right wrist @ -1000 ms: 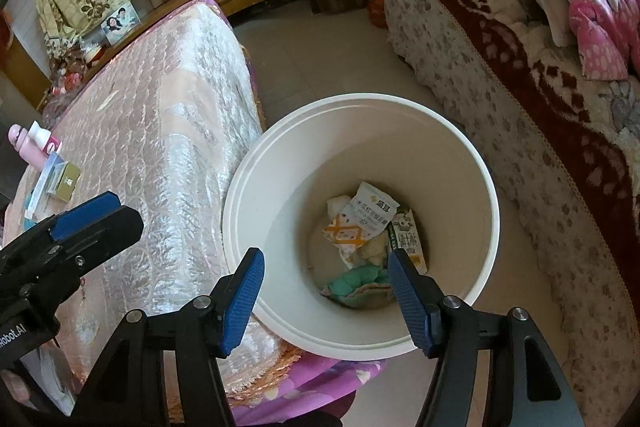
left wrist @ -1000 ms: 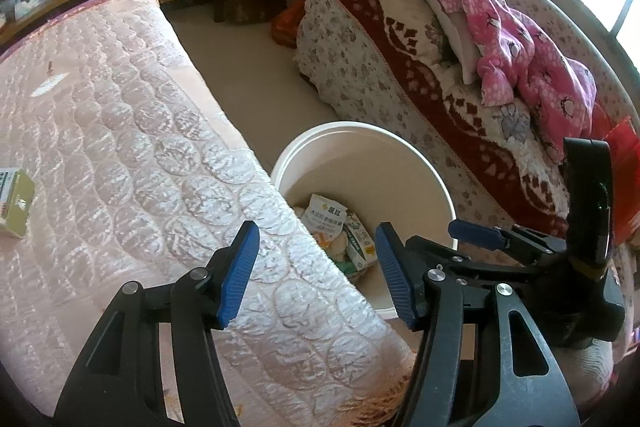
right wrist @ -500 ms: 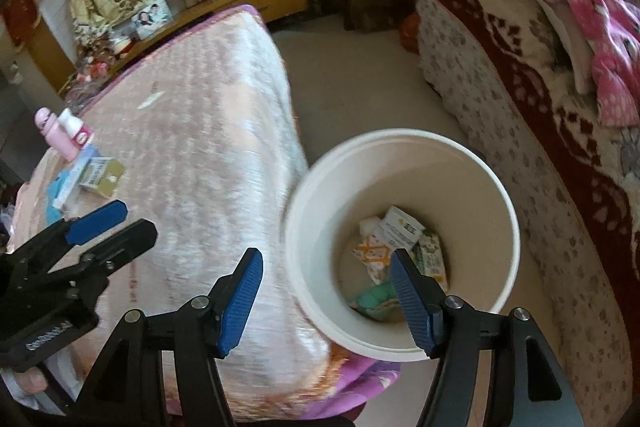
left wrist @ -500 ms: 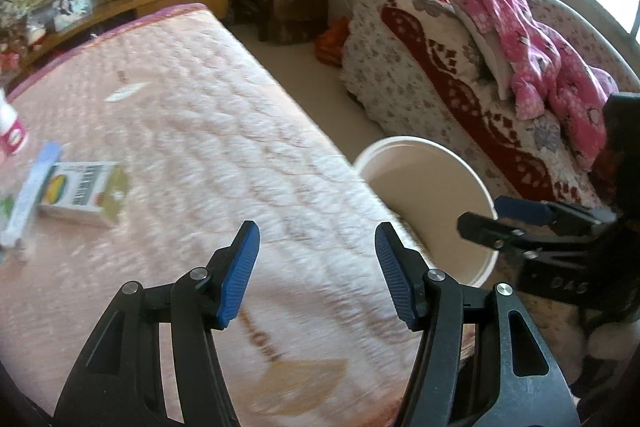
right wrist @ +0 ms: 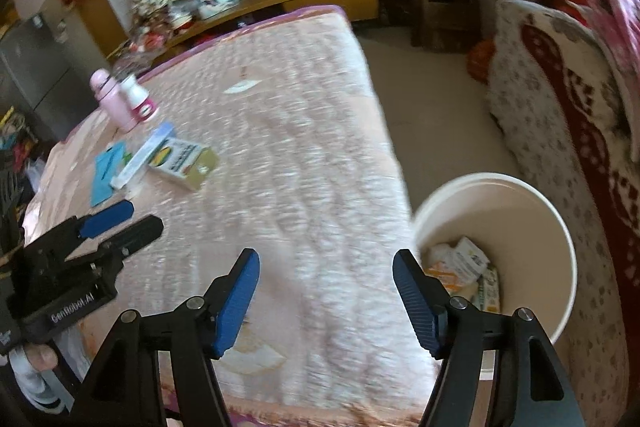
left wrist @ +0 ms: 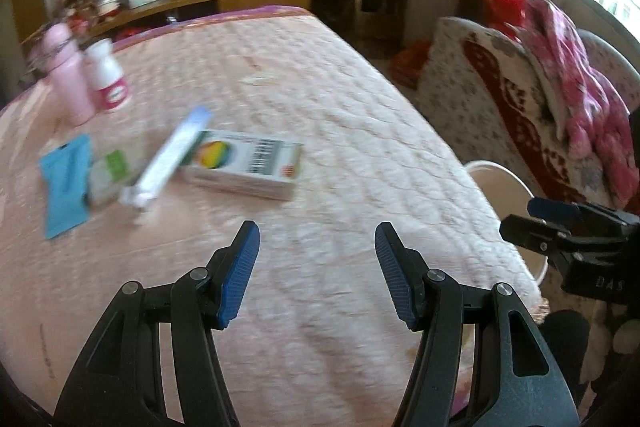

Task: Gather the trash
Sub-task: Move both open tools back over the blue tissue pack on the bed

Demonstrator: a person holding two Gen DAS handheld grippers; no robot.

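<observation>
Left gripper (left wrist: 317, 275): fingers apart, nothing between them, poised over the pink quilted bed (left wrist: 320, 115). Right gripper (right wrist: 326, 301): its fingers have just been opening; they stand apart and empty, above the bed's near edge beside the bucket (right wrist: 560, 223).

Trash on the bed, grouped toward the left side:
- box (left wrist: 244, 169) with a rainbow print, lying flat
- long white tube (left wrist: 168, 159) lying against the box's left end, partly over it
- small green-and-white packet (left wrist: 108, 175), just left of the tube
- blue pouch (left wrist: 66, 183), leftmost, touching the packet

Behind this group, 2 containers stand upright, side by side: pink bottle (left wrist: 66, 83) and white bottle (left wrist: 108, 75) with a pink label.

White bucket stands on the floor (right wrist: 432, 87) between the bed and a floral-covered sofa (right wrist: 560, 115). Inside it: several wrappers (right wrist: 460, 267) and cartons at the bottom.

Right wrist view shows the left gripper at the left edge, a fingertip (right wrist: 40, 357) of the person under it. Both views are motion-blurred.
</observation>
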